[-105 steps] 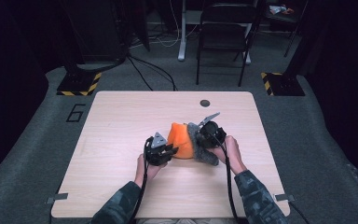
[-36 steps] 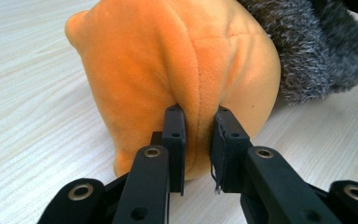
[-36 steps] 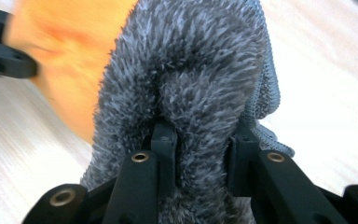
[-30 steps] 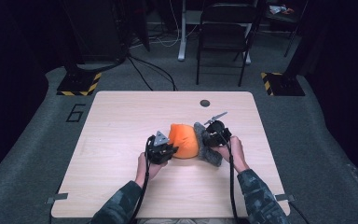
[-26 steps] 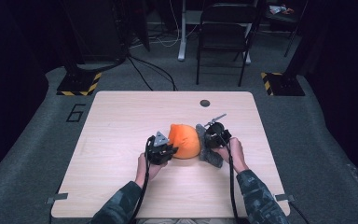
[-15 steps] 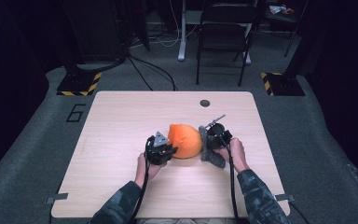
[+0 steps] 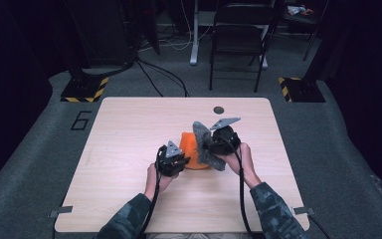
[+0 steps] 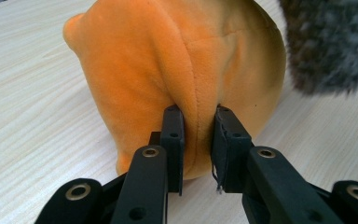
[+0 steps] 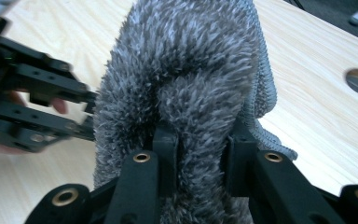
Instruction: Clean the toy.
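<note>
An orange plush item [image 7: 191, 152] [image 8: 182, 70] sits mid-table. My left gripper [image 7: 175, 160] [image 8: 197, 142] is shut on a fold of its fabric, pinching it near the table surface. A grey shaggy cloth [image 7: 206, 145] [image 9: 186, 88] stands lifted against the orange plush's right side, and my right gripper [image 7: 213, 142] [image 9: 198, 154] is shut on it, its jaws buried in the fur. In the left gripper view the grey cloth [image 8: 331, 42] hangs at the upper right. The right gripper view has the left gripper [image 9: 32, 102] at its left, partly behind the cloth.
The light wooden table [image 7: 129, 129] has a round cable hole [image 7: 219, 109] near its far edge. A folding chair [image 7: 241, 35] stands beyond the table, with yellow-black floor blocks [image 7: 84, 89] at either side. Both forearms come in from the near edge.
The right gripper has lifted the grey cloth off the table and swung it left, up against the orange plush. The left gripper has kept its hold in place.
</note>
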Action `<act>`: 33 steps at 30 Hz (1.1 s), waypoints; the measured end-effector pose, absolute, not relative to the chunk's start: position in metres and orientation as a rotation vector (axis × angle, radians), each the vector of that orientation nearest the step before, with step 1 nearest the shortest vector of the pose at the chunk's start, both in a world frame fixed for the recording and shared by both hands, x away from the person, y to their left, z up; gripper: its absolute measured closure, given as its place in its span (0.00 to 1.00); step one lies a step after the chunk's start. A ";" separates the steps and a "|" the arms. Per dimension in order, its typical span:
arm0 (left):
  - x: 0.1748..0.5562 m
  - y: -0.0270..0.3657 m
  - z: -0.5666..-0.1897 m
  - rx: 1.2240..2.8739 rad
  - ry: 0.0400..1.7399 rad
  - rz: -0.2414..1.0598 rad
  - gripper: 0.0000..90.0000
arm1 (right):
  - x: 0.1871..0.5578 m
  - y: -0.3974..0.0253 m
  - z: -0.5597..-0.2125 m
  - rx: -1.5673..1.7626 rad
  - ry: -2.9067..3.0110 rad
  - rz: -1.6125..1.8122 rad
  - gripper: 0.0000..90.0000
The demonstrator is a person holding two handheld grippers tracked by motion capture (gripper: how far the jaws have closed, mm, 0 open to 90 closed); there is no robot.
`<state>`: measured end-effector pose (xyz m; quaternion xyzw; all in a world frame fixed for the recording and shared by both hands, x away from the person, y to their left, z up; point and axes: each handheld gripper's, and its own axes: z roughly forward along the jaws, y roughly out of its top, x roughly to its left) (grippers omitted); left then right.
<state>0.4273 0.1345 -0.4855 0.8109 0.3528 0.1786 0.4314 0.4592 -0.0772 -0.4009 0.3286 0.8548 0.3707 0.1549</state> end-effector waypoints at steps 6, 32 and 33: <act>0.427 0.134 -0.487 2.027 0.875 0.454 0.84 | 0.458 -0.058 -0.419 0.903 2.462 1.024 0.78; 0.429 0.135 -0.487 2.034 0.870 0.426 0.85 | 0.485 -0.101 -0.434 1.095 2.536 0.846 0.77; 0.430 0.135 -0.487 2.032 0.871 0.427 0.85 | 0.487 -0.104 -0.436 1.110 2.530 0.834 0.77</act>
